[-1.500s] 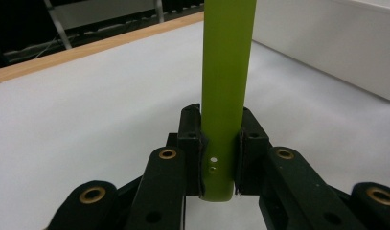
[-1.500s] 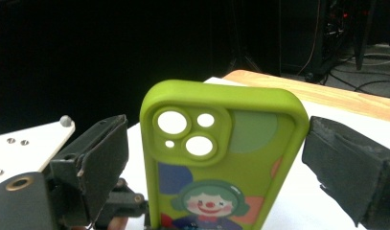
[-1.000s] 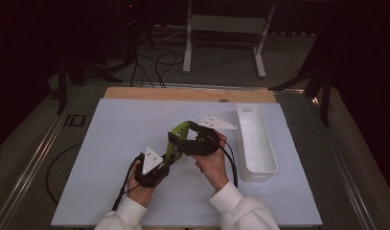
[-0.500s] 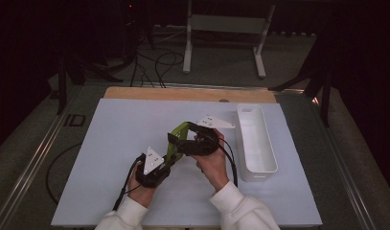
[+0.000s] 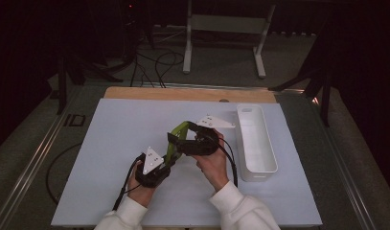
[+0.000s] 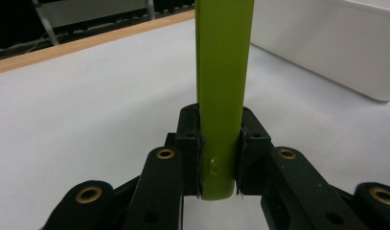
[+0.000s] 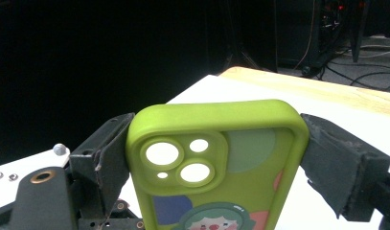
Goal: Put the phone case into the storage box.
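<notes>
Both tongs hold one green phone case (image 5: 176,140) above the middle of the white table (image 5: 111,143). The left tongs (image 6: 220,165) pinch its thin edge; the right tongs (image 7: 216,158) span its width near the camera cutouts, jaws wide. A white bin (image 5: 256,143) stands just right, bare table left.

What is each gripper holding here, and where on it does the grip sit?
Both hold one green phone case. The left gripper pinches the case's thin lower end, pads on its two faces. The right gripper clamps across its width near the camera cutout.
</notes>
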A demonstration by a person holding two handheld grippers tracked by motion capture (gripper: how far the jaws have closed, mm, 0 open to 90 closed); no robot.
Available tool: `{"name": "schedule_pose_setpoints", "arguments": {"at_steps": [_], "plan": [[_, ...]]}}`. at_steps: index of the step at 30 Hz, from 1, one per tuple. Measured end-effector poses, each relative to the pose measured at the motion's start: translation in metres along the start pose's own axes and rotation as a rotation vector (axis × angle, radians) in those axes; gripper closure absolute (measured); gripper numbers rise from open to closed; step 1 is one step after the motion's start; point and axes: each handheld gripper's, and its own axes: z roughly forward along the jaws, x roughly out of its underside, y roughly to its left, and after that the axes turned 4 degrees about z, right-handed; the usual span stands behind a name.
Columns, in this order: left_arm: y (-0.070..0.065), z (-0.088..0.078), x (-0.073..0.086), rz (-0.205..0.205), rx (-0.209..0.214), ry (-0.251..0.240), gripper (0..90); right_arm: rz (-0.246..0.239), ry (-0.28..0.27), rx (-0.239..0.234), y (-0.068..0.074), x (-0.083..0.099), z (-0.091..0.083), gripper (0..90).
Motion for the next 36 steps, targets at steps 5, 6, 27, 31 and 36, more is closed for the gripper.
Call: {"name": "schedule_pose_setpoints", "arguments": {"at_steps": [5,6,27,31,36], "plan": [[0.0006,0.0005,-0.0001,-0.002,0.01,0.003,69.3,-0.003,-0.01,0.001,0.0008,-0.001,-0.0003,16.1],[0.0009,0.0004,-0.0002,-0.004,0.013,0.003,67.7,-0.003,-0.01,-0.001,0.0008,-0.0012,-0.0005,16.1],[0.0032,0.0034,-0.0053,-0.034,-0.007,0.043,8.3,-0.015,-0.018,0.025,-0.0006,-0.0035,-0.001,16.2],[0.0052,0.0034,-0.0058,-0.04,-0.006,0.055,5.2,-0.012,-0.018,0.033,-0.0011,-0.0038,-0.0009,16.2],[0.0079,0.0029,-0.0058,-0.045,0.016,0.059,2.2,-0.015,-0.021,0.042,-0.0024,-0.0045,-0.0003,16.2]]}}
